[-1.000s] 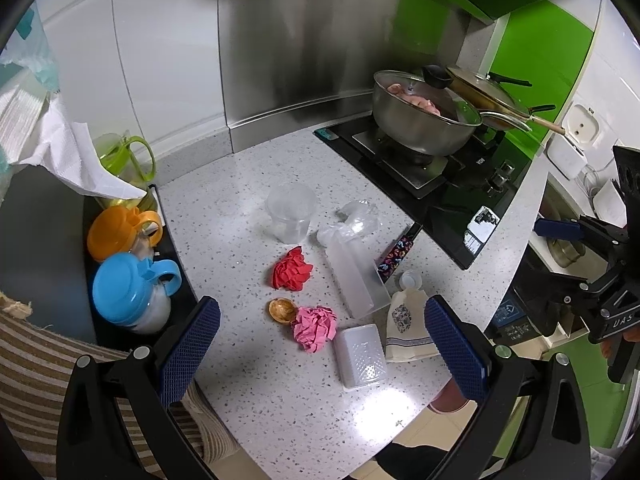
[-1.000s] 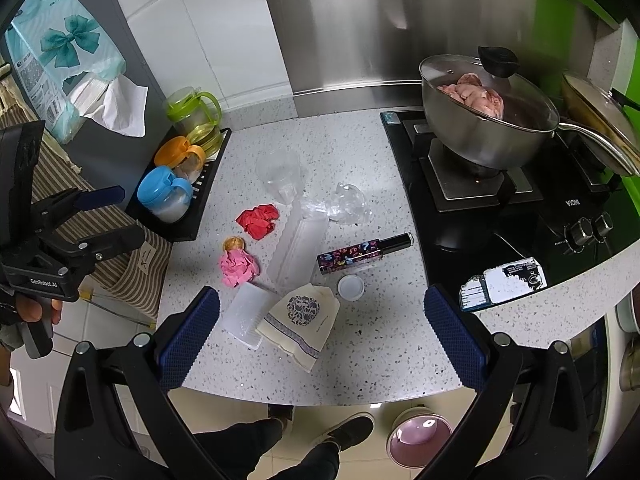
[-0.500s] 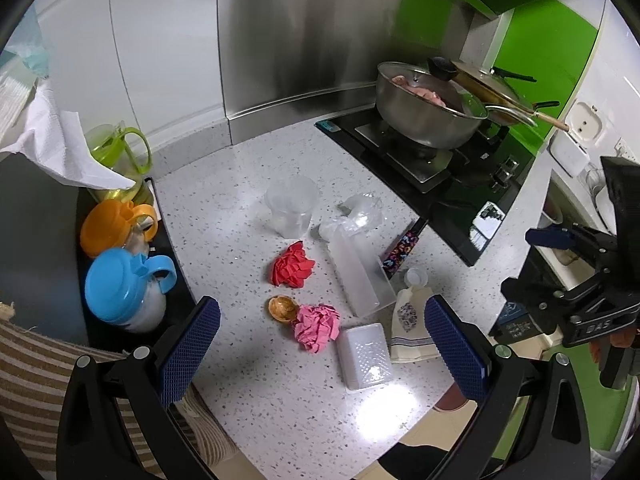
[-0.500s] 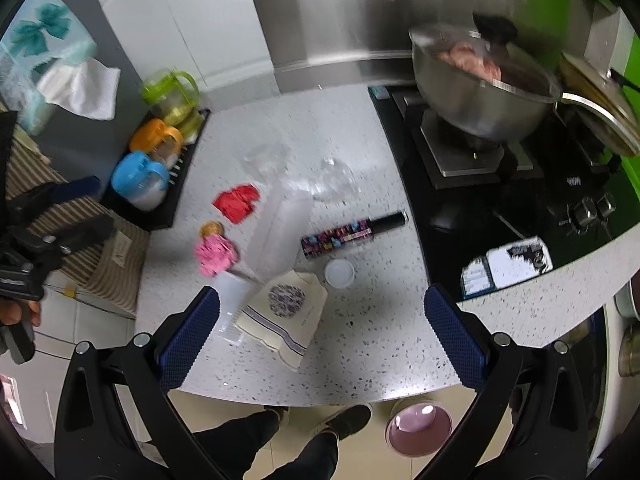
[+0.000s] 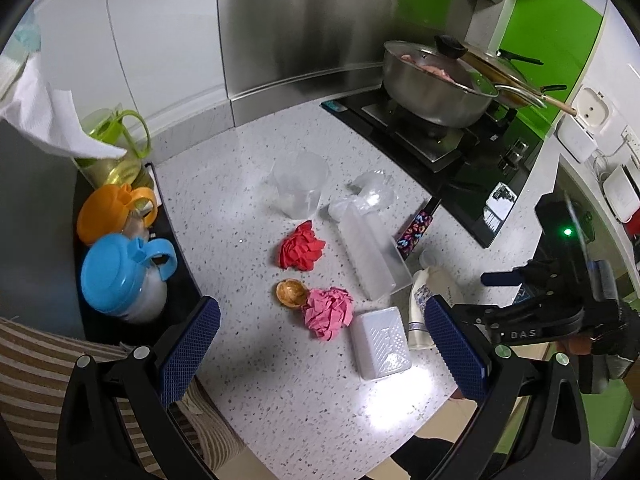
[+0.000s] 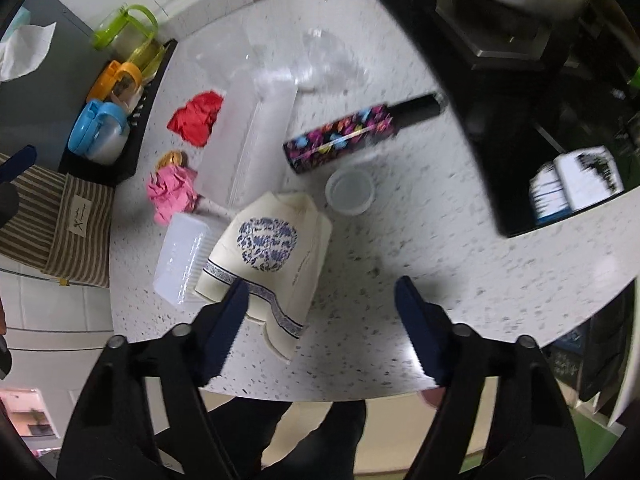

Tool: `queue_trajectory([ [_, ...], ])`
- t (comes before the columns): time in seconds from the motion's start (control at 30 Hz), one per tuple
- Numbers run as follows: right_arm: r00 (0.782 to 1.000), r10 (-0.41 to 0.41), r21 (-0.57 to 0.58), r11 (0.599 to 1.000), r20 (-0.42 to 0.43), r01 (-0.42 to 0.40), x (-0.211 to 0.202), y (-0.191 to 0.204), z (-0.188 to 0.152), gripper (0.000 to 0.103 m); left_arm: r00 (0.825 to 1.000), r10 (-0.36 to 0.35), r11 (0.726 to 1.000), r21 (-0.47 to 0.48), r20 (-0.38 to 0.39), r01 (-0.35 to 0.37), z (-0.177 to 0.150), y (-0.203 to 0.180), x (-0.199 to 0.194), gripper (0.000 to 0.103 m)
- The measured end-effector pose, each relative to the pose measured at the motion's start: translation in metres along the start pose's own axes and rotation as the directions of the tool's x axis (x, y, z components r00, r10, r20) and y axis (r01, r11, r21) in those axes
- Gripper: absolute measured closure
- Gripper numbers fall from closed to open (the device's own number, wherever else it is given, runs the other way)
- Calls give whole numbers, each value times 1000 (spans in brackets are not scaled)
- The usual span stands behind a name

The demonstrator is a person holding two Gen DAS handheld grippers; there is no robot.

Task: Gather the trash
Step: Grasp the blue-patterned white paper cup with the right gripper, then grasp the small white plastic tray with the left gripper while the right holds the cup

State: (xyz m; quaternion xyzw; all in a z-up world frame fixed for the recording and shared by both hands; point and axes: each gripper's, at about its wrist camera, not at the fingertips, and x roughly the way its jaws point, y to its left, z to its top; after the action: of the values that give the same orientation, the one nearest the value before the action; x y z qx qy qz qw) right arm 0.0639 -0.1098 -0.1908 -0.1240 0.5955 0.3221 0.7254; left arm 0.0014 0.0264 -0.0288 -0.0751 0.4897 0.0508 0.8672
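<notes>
Speckled counter (image 5: pixel 248 208): white stone top carrying all the litter, beside a black hob with a steel pan (image 5: pixel 432 88).
Trash, left view: red crumpled paper (image 5: pixel 301 246), pink crumpled paper (image 5: pixel 329 312), a walnut-like shell (image 5: pixel 291 294) touching the pink one, a clear cup (image 5: pixel 299 189), crumpled clear film (image 5: pixel 368 196), a long clear tray (image 5: pixel 372 252), a white ribbed lid (image 5: pixel 380 342).
Trash, right view: cream paper bag (image 6: pixel 272 256) with a blue pattern, a small round cap (image 6: pixel 350 192), a floral tube (image 6: pixel 352 136).
Left tongs (image 5: pixel 320 354): spread wide, empty, held above the counter's near edge.
Right tongs (image 6: pixel 320 330): apart, empty, low over the cream paper bag; one tip overlaps its lower edge in view.
Risk: the bag lies flat and partly over the white lid, so a pinch may slide off it or drag the lid along.
Risk: the round cap and tube lie near; a sweep could roll them toward the counter edge.
Change: a second ago the right tongs hung high over the whole counter; now they have dropped close to the bag, with motion blur. The left view has barely shifted.
</notes>
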Motion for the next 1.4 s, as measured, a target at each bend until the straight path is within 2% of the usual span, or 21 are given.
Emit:
queue_trajectory([
  [0.1,999,37,-3,999,-35,-37,11,3,-2,53,1000,-2,1000,-9,-10,2,-2,3,3,5],
  [0.17,997,54,-2,999,-49,-54,15,4,-3,74,1000,-5,1000,-9,-17,4,-3,3,5,5],
  [0.23,995,80,-8,997,-54,-81,17,6,-3,86,1000,-8,1000,-8,-21,8,-3,2,6,5],
  [0.37,993,115,-17,993,-36,-116,9,10,-4,96,999,-22,1000,-11,-26,21,-2,-1,9,5],
  [0.67,992,90,-10,996,89,-90,-43,6,3,98,996,-83,996,-44,-42,81,-5,-9,19,5],
  [0.8,990,55,-23,998,133,-52,-62,3,5,98,996,-59,998,-32,-68,57,-12,-18,32,5],
  [0.97,987,24,-22,1000,156,-21,-73,-6,2,98,995,-44,999,-31,-87,42,-18,-28,53,5],
  [1.2,988,7,-18,1000,156,-4,-81,-18,-5,98,982,-68,995,-83,-177,54,-30,-36,92,6],
  [1.27,988,6,-17,1000,155,-3,-82,-21,-5,98,977,-78,994,-94,-199,60,-34,-38,100,11],
  [1.33,988,4,-16,1000,156,-2,-82,-21,-5,98,972,-77,993,-100,-224,55,-40,-41,108,27],
  [1.37,988,5,-16,1000,156,-2,-82,-22,-5,98,969,-75,993,-103,-237,52,-43,-42,113,30],
  [1.4,988,6,-15,1000,155,-3,-82,-24,-6,98,966,-77,993,-107,-245,52,-45,-43,116,38],
])
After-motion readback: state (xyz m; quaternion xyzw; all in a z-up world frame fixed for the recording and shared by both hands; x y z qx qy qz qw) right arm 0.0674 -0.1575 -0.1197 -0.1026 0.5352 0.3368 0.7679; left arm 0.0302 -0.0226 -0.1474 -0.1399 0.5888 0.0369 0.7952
